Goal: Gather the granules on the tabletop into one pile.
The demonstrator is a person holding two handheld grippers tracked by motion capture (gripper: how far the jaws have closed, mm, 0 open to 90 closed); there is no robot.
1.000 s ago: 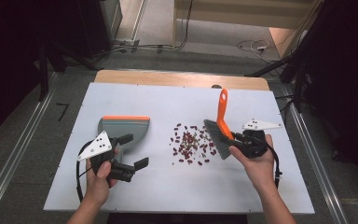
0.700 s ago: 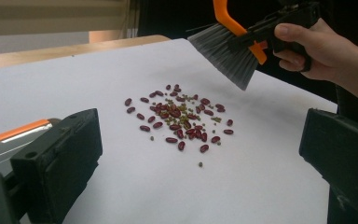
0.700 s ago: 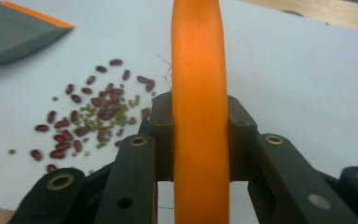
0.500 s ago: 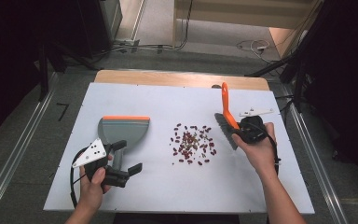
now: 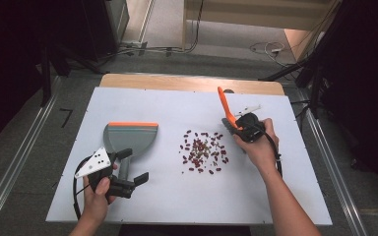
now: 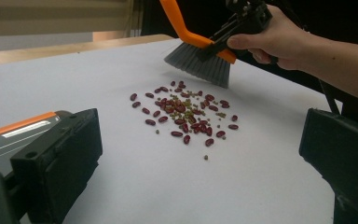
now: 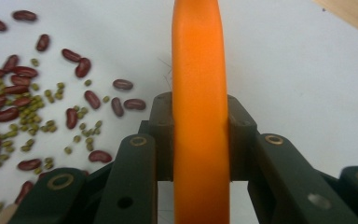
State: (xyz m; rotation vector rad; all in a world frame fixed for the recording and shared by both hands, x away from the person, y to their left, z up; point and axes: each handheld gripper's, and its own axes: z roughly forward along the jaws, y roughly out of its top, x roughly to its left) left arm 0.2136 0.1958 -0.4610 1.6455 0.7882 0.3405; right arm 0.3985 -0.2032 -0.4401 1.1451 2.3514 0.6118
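Resting on the white table [image 5: 275, 196], the grey dustpan [image 5: 130, 137] lies left of centre in the high view, its handle just beside the left gripper [image 5: 137, 181], whose jaws stand wide apart. Right of centre, the right gripper [image 5: 232, 127] clamps the orange brush [image 5: 225, 108] above the scattered beans [image 5: 204, 151]
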